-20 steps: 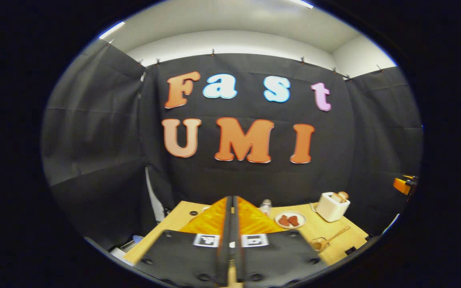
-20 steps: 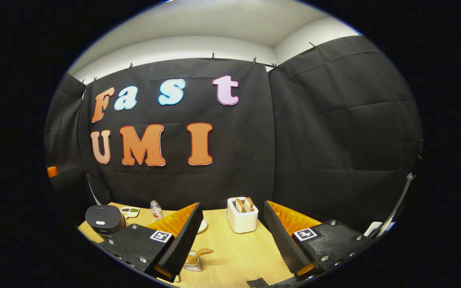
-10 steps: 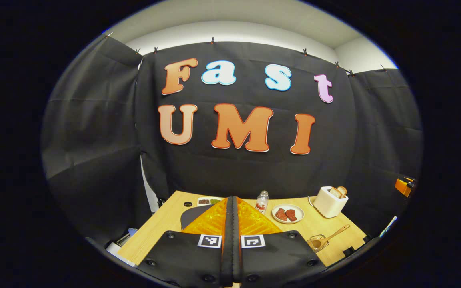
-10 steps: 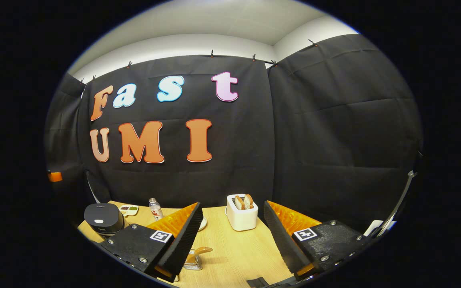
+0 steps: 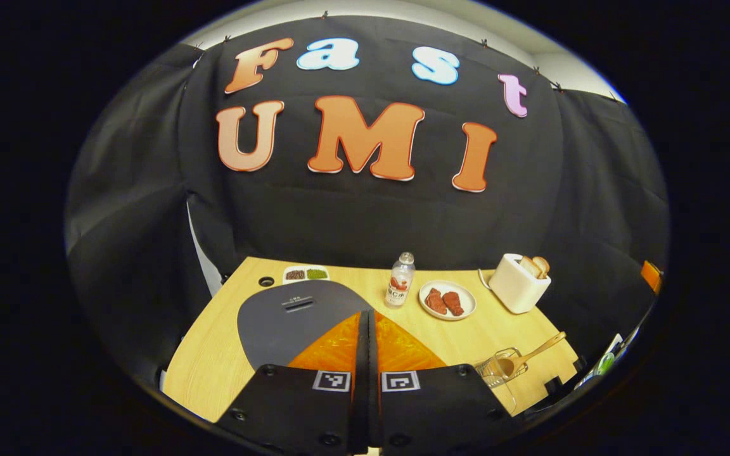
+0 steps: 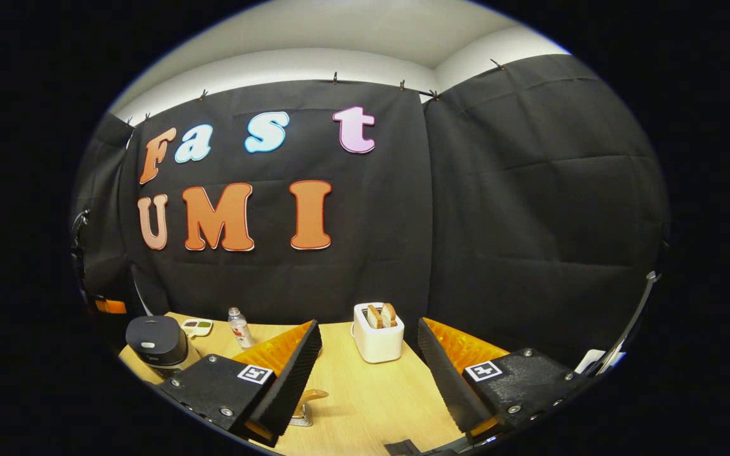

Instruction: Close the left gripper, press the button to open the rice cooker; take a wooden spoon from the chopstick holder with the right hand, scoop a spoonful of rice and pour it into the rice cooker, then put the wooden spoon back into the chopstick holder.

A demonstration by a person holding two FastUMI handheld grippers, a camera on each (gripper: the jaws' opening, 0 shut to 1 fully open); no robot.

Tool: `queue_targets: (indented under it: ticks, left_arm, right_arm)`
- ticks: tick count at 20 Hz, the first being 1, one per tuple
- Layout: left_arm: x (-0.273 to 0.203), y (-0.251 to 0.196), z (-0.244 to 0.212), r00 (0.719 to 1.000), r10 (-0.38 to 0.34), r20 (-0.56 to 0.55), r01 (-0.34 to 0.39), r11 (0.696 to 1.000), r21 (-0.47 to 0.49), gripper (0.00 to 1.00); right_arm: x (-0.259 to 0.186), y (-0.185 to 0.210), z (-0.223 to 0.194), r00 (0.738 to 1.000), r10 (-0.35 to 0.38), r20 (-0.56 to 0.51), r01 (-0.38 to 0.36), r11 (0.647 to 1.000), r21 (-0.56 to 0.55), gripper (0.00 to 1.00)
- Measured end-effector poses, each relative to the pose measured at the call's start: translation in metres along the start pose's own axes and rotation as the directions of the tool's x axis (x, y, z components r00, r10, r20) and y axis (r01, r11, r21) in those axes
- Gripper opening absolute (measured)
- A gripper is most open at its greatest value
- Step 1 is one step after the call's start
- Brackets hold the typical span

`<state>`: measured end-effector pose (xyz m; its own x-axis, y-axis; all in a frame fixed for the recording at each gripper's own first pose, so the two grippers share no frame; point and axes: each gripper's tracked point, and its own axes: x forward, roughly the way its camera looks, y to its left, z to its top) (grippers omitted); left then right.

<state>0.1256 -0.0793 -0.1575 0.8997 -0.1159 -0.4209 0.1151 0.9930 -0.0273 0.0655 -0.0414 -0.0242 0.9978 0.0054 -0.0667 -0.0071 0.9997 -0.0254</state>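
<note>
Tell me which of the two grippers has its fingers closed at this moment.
The left gripper: its two fingers meet with no gap, poised over the rice cooker. The right gripper stands wide open, with the table and toaster seen between its fingers.

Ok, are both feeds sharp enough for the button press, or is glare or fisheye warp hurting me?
Left gripper view: sharp, evenly lit; rice cooker lid matte, no glare, table edges bowed by the fisheye. Right gripper view: sharp too; toaster crisp, soft shadows, wall seams curved near the rim.

Walls: black cloth, clipped along top | ceiling: white | furniture: light wooden table
</note>
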Motion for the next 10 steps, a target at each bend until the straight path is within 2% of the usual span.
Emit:
queue_targets:
  ticks: [4, 10]
  left_arm:
    - [0.027, -0.002, -0.044, 0.996, -0.005, -0.091, 0.004, 1.0, -0.011, 0.04]
    - [0.046, 0.007, -0.071, 0.987, 0.01, -0.161, -0.011, 1.0, -0.006, 0.04]
  right_arm:
    - [0.004, -0.003, -0.009, 1.0, -0.006, -0.021, 0.006, 1.0, 0.013, 0.95]
    - [0.003, -0.008, -0.022, 0.999, -0.012, -0.05, 0.012, 1.0, -0.002, 0.95]
